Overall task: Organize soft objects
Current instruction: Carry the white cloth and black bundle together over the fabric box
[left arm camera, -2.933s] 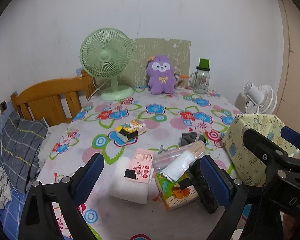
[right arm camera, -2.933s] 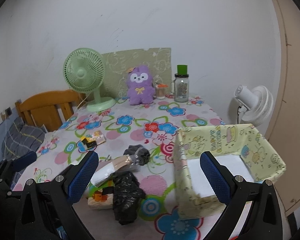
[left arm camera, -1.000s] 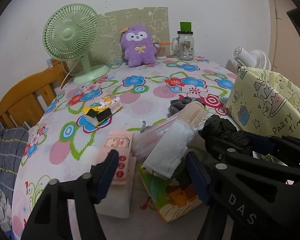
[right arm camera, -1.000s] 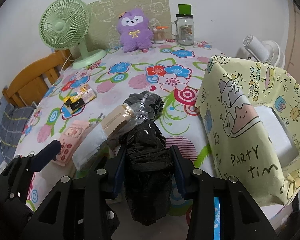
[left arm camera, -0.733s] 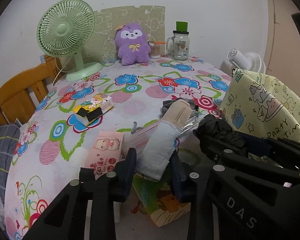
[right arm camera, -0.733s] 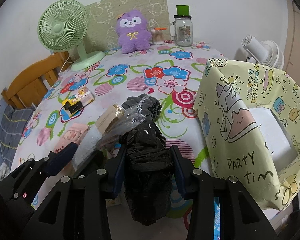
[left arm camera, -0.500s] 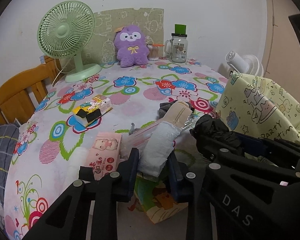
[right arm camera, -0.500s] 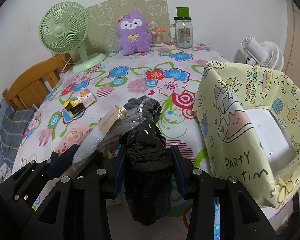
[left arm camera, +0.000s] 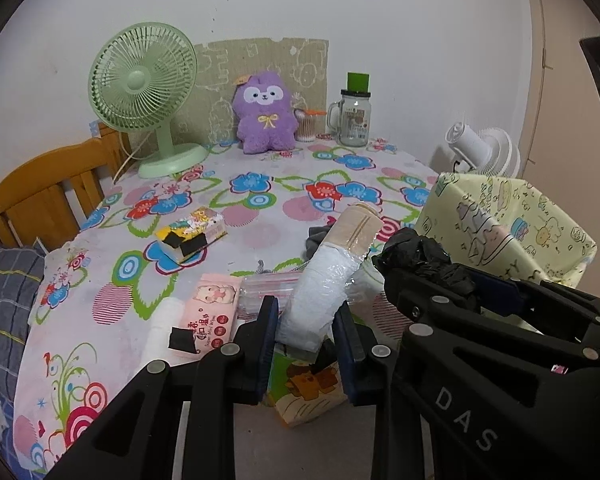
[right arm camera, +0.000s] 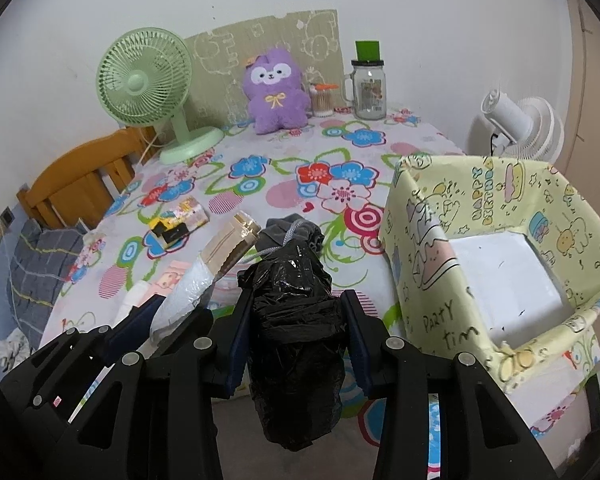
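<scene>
The yellow box point(right arm camera: 488, 216) sits at the right on my tabletop point(left arm camera: 260, 236). My right tool point(right arm camera: 296, 320) stays clamped on the black bag point(right arm camera: 296, 328), now lifted. My left tool point(left arm camera: 306, 320), wide apart earlier, now pinches the white roll point(left arm camera: 324, 288), raised clear of the pile.

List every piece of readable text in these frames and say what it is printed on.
"DAS": on the right gripper body, seen from the left wrist view.
"HAPPY BIRTHDAY": inside wall of the yellow box.
"PARTY TIM": outer front of the same box; cut off after that.
Pink wipes pack: Chinese characters, too small to read.
Glass jar label: too blurred to read.
</scene>
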A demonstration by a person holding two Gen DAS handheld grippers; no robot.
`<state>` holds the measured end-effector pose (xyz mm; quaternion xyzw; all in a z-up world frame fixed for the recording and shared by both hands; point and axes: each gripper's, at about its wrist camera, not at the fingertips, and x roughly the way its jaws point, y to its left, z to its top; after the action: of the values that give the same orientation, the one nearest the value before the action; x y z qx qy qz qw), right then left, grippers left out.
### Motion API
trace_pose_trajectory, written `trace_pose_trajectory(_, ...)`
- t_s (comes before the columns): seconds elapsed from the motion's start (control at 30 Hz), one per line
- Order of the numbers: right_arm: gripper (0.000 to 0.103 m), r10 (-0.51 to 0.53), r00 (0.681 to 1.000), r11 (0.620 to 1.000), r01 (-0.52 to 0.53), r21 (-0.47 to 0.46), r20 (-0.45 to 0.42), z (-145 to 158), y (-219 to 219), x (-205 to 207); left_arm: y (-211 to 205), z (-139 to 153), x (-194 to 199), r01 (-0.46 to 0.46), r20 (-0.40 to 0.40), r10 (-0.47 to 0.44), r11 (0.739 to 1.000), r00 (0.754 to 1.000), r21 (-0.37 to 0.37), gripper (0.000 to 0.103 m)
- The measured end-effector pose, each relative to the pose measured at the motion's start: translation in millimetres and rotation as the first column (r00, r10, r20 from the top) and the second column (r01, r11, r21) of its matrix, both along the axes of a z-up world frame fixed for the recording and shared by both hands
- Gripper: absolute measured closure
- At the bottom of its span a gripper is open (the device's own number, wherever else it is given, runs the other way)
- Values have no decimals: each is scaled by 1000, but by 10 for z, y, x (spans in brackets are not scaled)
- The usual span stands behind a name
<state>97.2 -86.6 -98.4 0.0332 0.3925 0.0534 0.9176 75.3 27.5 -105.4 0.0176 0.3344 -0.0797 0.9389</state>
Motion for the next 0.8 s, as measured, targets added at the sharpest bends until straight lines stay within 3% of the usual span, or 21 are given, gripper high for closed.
trace_pose_trajectory(0.8,57,31,993,999,-32,-1,115,589,-307,-290,-315,519,-337,-14,110,16,1000,994,-19,77)
